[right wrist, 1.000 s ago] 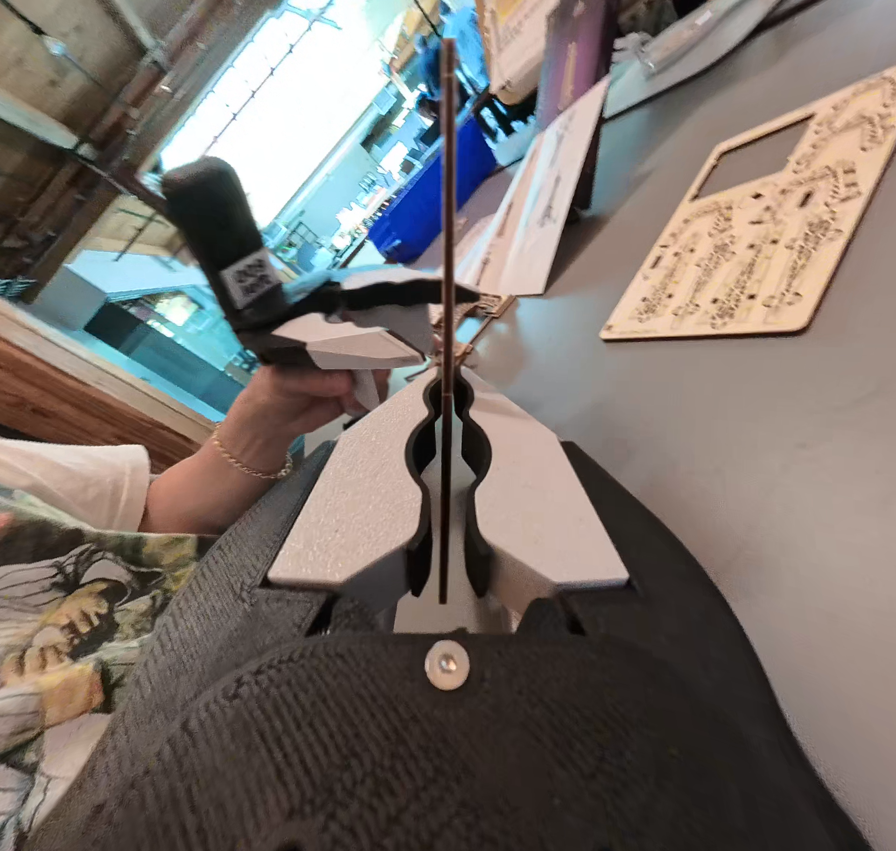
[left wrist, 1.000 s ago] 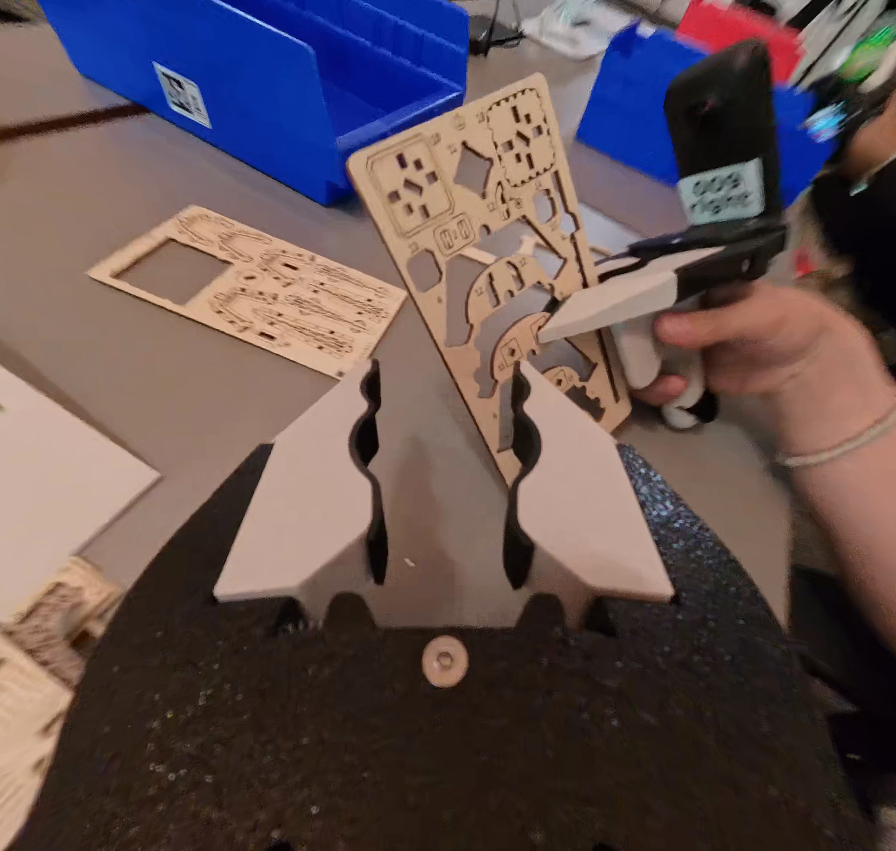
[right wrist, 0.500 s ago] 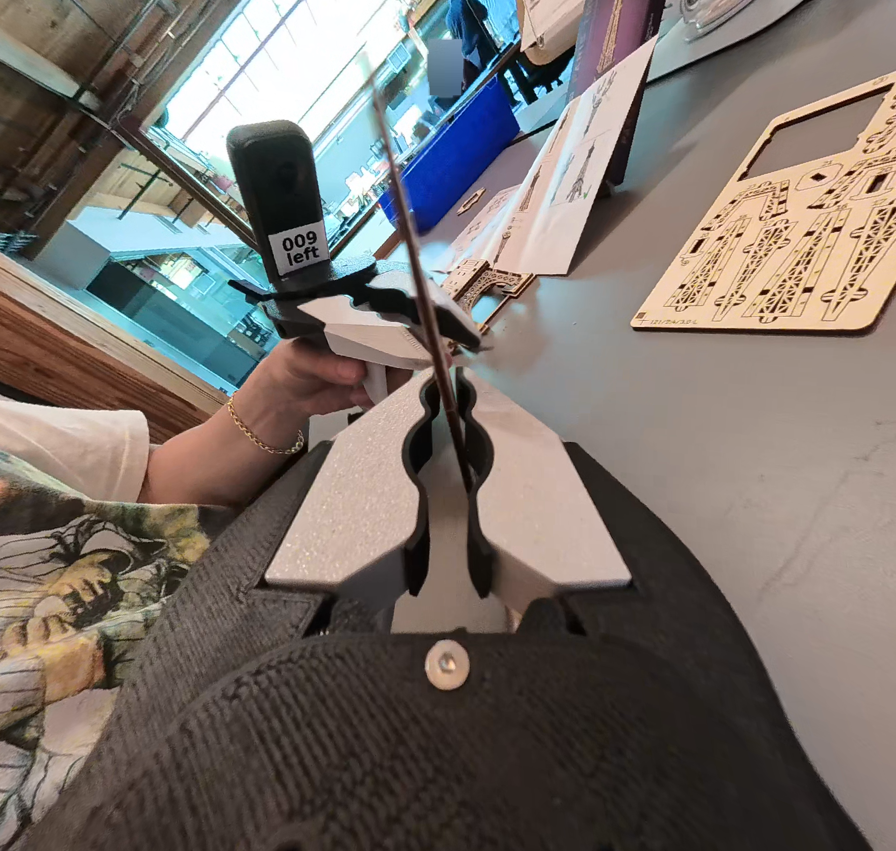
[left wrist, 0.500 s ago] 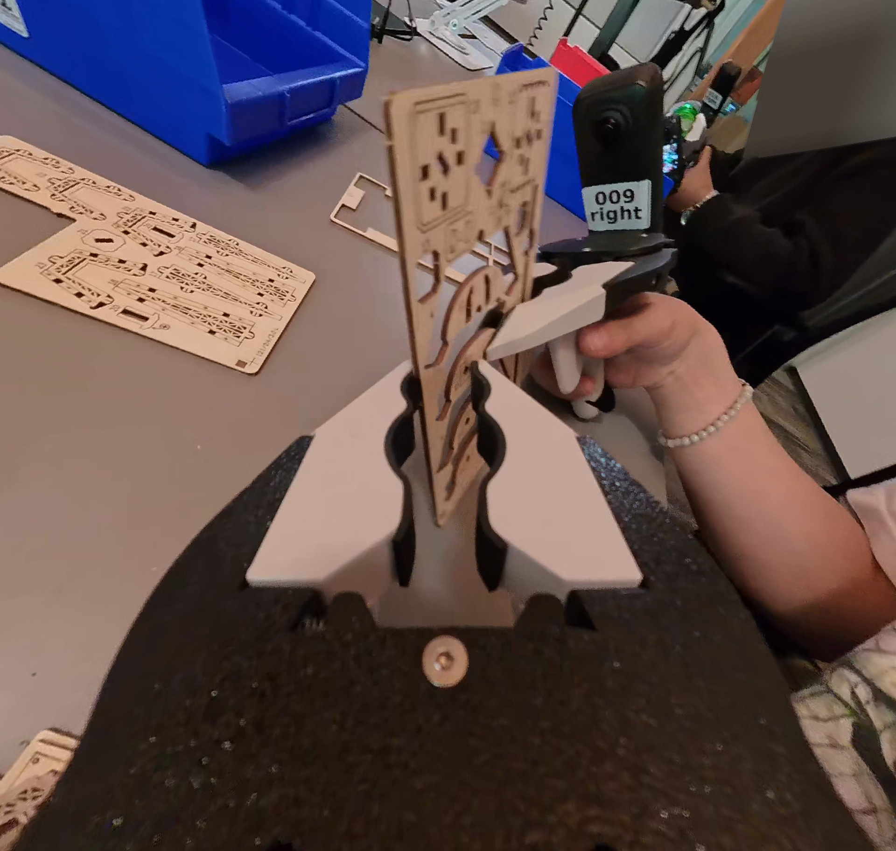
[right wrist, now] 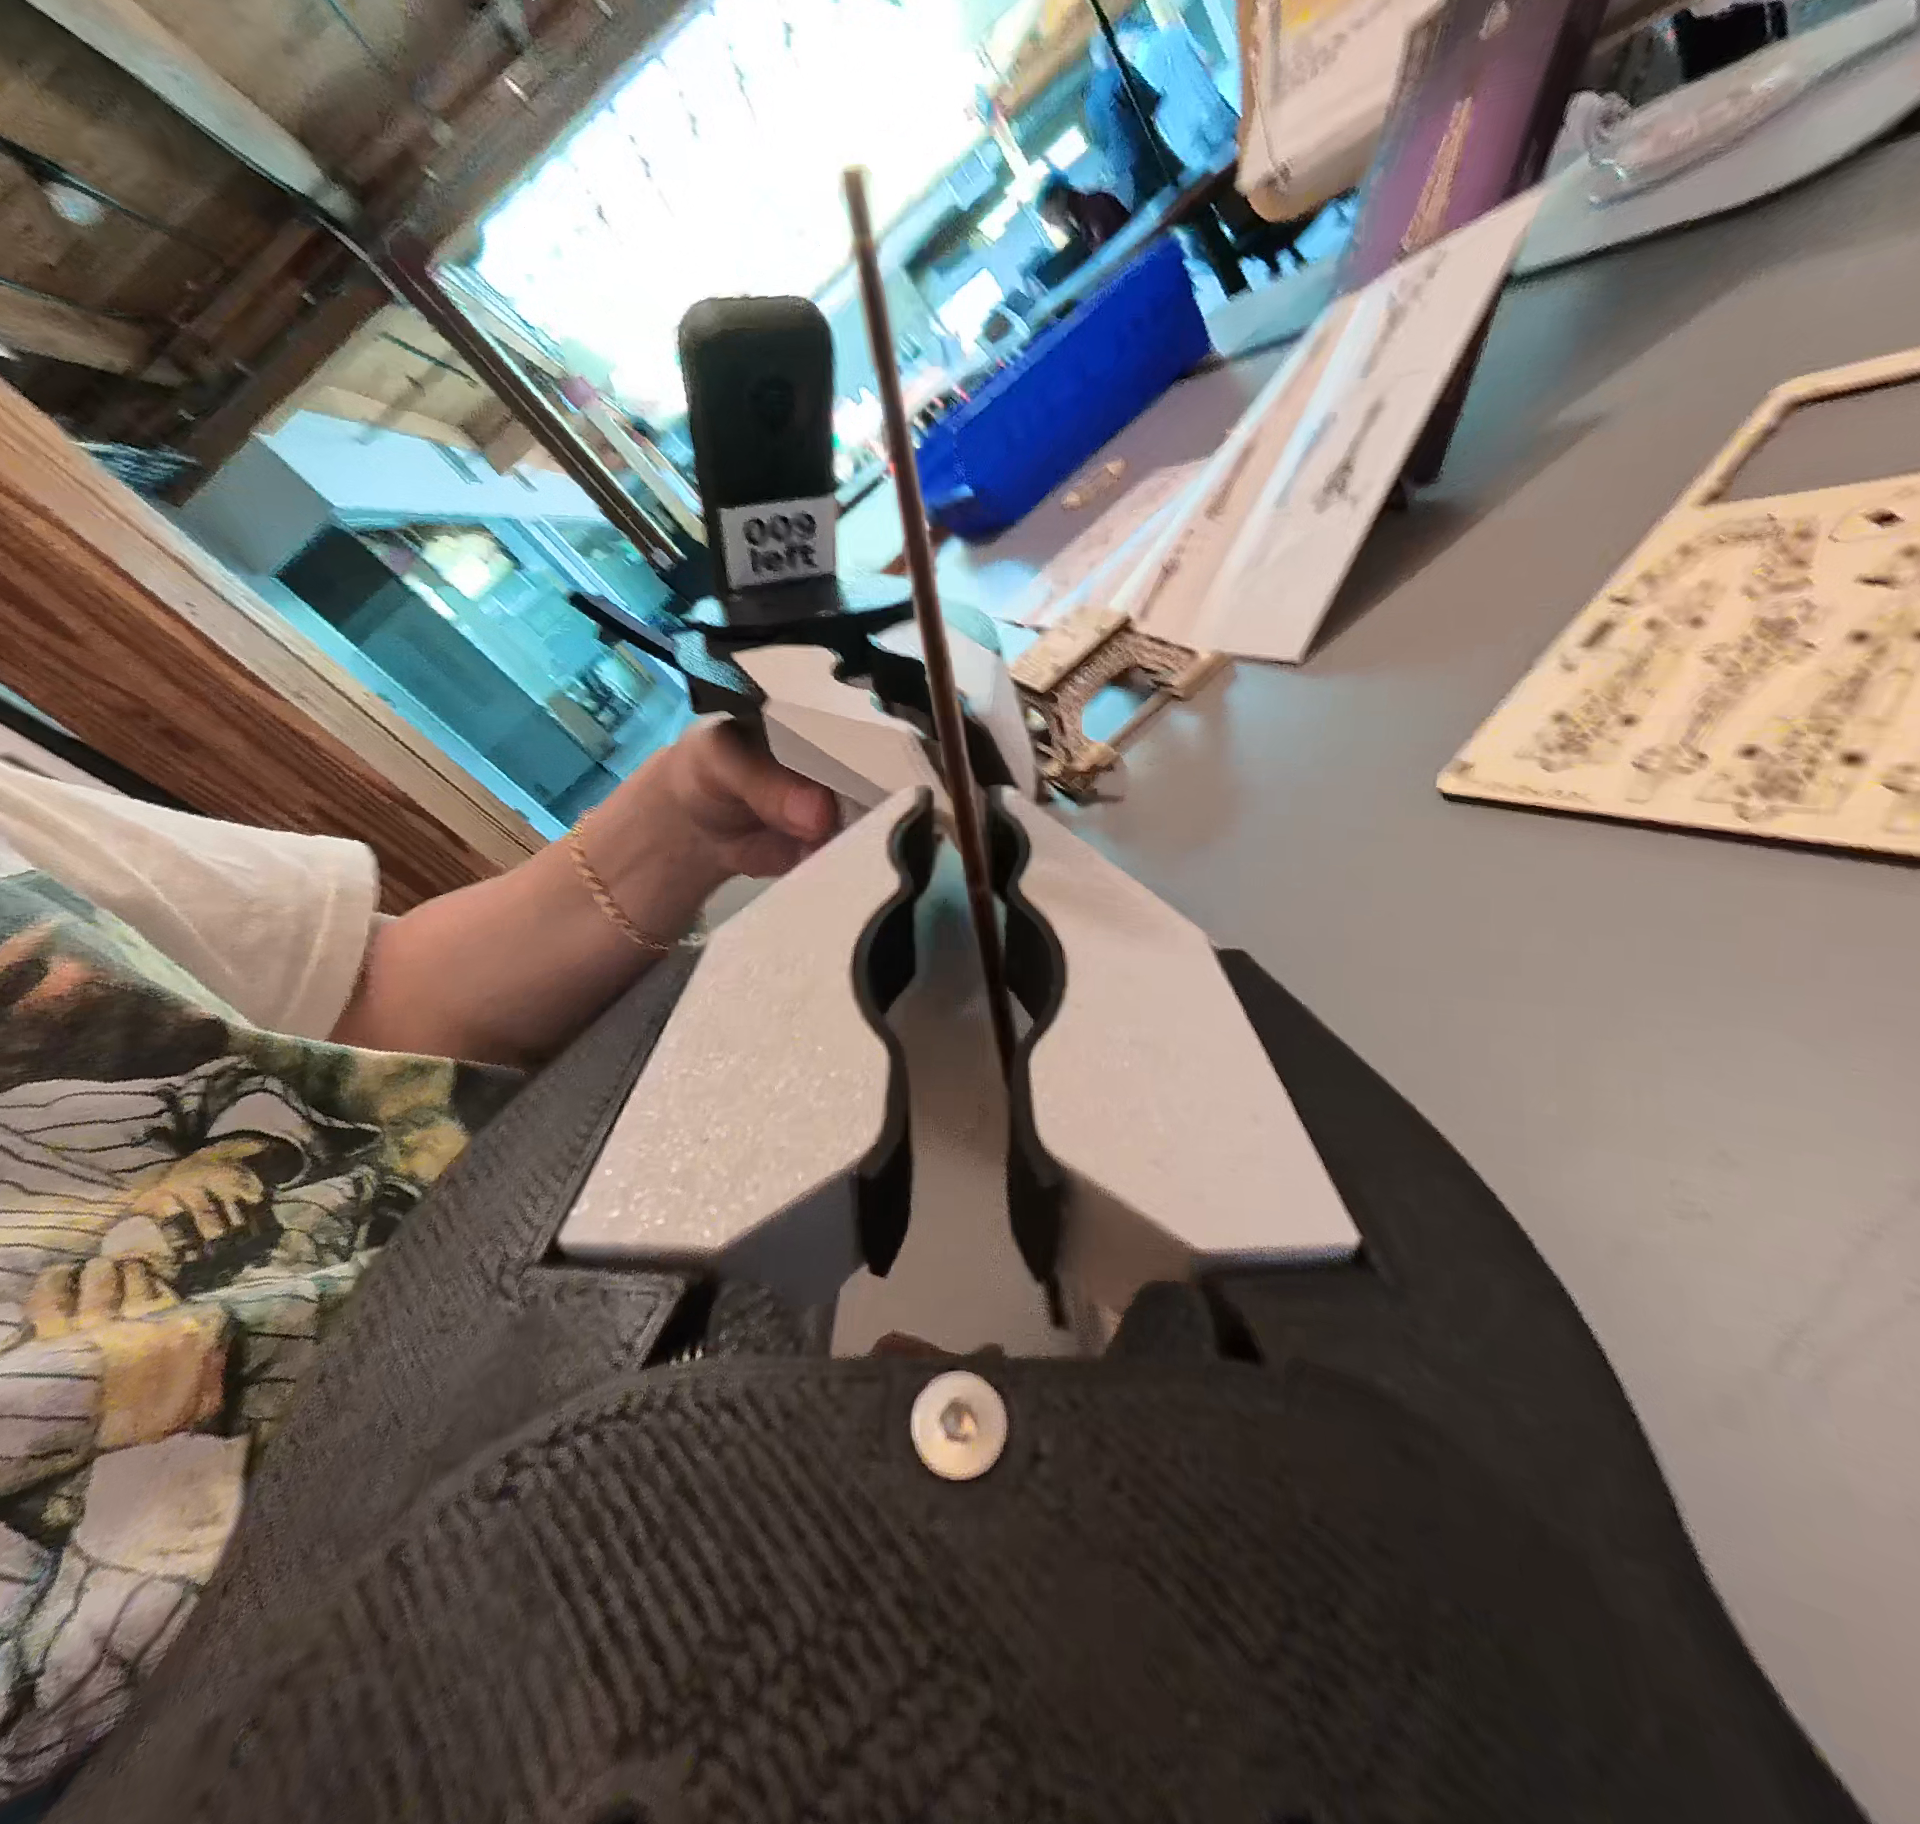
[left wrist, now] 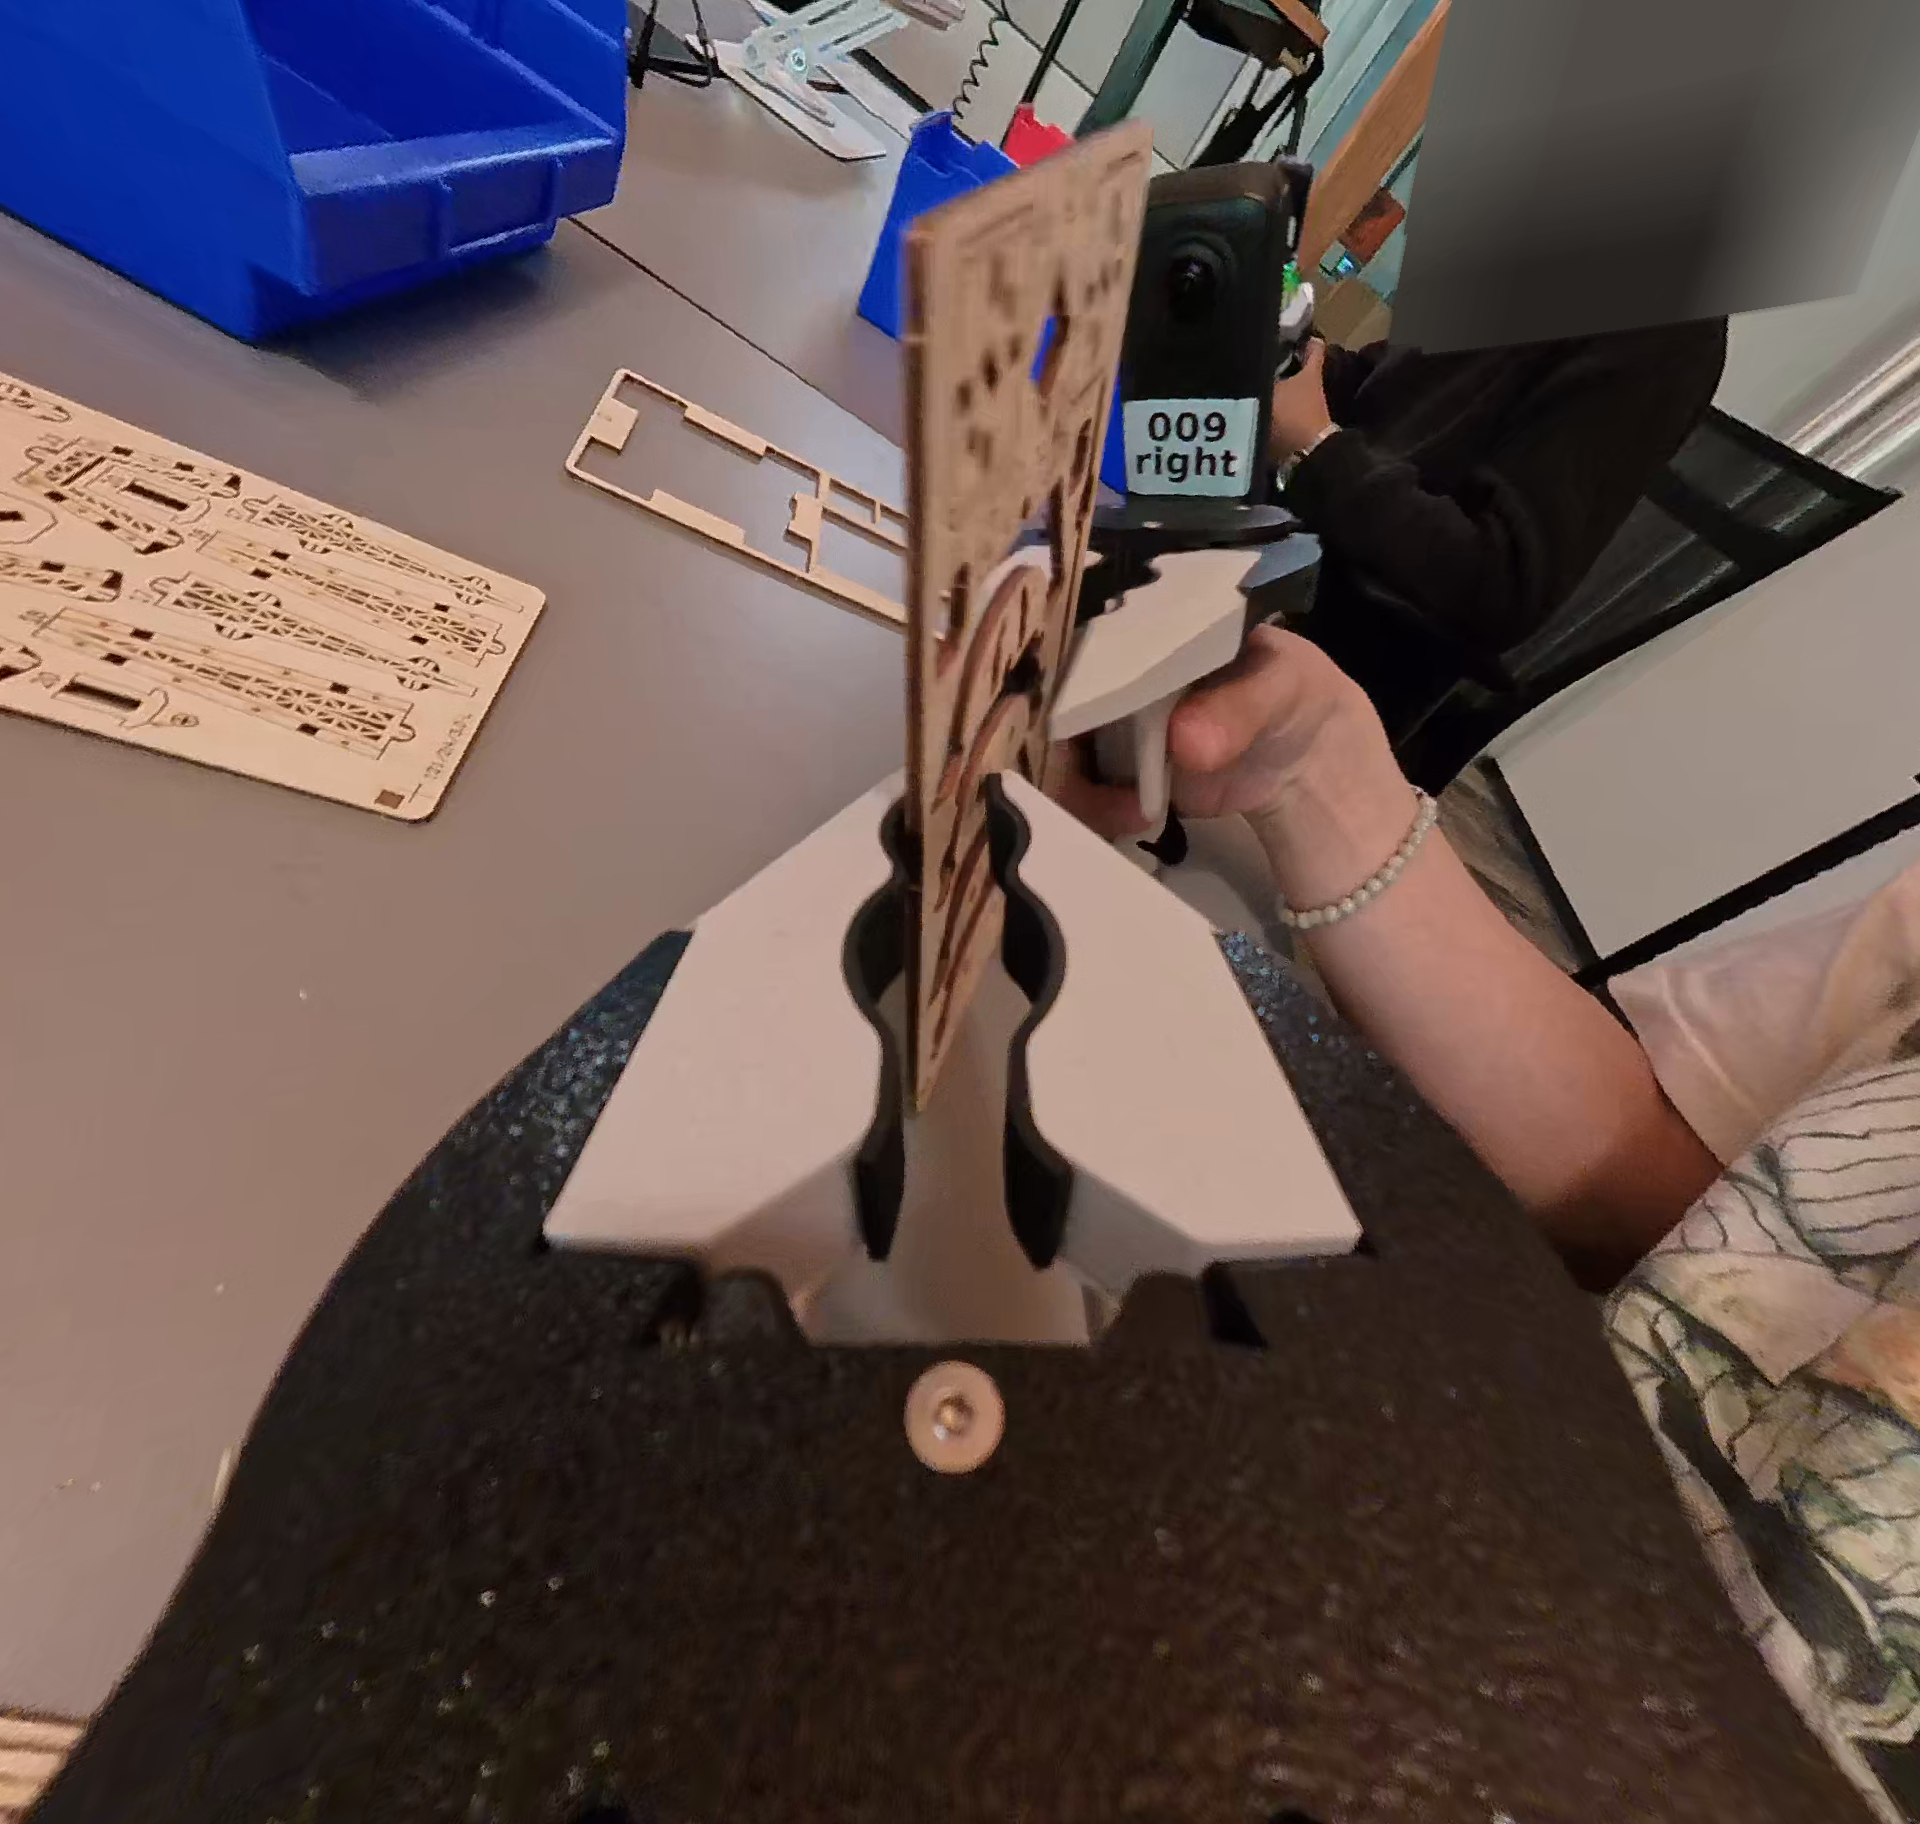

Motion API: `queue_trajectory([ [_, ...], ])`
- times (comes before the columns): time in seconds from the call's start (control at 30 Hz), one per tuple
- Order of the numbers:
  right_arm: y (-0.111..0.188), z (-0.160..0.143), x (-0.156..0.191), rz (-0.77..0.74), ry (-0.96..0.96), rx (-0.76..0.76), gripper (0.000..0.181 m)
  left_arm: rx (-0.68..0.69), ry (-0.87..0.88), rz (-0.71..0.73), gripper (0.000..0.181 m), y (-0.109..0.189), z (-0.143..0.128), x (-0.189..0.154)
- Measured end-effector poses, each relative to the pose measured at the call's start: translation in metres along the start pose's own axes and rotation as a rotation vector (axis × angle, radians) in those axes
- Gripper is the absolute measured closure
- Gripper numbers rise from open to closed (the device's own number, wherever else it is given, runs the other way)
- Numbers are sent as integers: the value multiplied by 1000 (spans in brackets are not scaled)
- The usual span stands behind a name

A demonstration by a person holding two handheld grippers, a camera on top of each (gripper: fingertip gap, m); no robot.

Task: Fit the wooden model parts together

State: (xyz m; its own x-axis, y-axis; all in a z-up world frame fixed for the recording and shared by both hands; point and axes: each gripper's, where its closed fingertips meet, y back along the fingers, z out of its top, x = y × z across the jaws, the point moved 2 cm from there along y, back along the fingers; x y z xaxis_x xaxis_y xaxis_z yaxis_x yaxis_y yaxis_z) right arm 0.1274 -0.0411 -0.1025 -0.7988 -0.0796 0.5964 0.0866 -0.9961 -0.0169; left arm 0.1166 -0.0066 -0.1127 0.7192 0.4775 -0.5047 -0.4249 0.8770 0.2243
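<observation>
- Standing on edge over the grey table [left wrist: 312, 995], the wooden parts sheet [left wrist: 997, 486] is the thing to orient by; it sits right between the fingers of both tongs.
- Left gripper [left wrist: 948, 808]: its tips look like they touch both faces of the sheet, but the sheet is turned at an angle there, so I honestly can't tell if it's clamped.
- Right gripper [right wrist: 951, 808]: jaws apart, with the sheet's thin edge leaning on one inner pad and a clear gap on the other side.
- Left of the sheet in the left wrist view, a second parts sheet [left wrist: 239, 621] lies flat, with an emptied frame [left wrist: 727, 486] between them.
- Beyond the sheet on that side sits a big blue bin [left wrist: 312, 91]; a smaller blue bin [left wrist: 914, 226] is just behind the sheet.
- Past the sheet in the right wrist view: a partly built wooden model [right wrist: 1091, 694] by some paper pages [right wrist: 1299, 527].
- Room behind the sheet: bright windows [right wrist: 727, 164] and a seated person in dark clothes [left wrist: 1455, 486].
</observation>
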Motion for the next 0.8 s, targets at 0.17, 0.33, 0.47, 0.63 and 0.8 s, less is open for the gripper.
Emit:
queue_trajectory([
  [0.17, -5, 3, 4, 40, -6, -30, 181, 43, -61, -13, 173, -6, -4, -6],
  [0.33, -3, 0, -2, -1, -28, -8, 181, 57, -65, 19, 169, -8, -8, -1],
  [0.47, -3, -1, -5, -30, -24, 1, 181, 63, -65, 34, 168, -8, -9, 2],
  [0.63, -2, -1, -4, -11, -43, -3, 181, 37, -80, 50, 169, -9, -8, 1],
  [0.8, -3, -1, -7, -22, -71, -6, 181, 11, -11, 27, 170, -10, -8, 3],
])
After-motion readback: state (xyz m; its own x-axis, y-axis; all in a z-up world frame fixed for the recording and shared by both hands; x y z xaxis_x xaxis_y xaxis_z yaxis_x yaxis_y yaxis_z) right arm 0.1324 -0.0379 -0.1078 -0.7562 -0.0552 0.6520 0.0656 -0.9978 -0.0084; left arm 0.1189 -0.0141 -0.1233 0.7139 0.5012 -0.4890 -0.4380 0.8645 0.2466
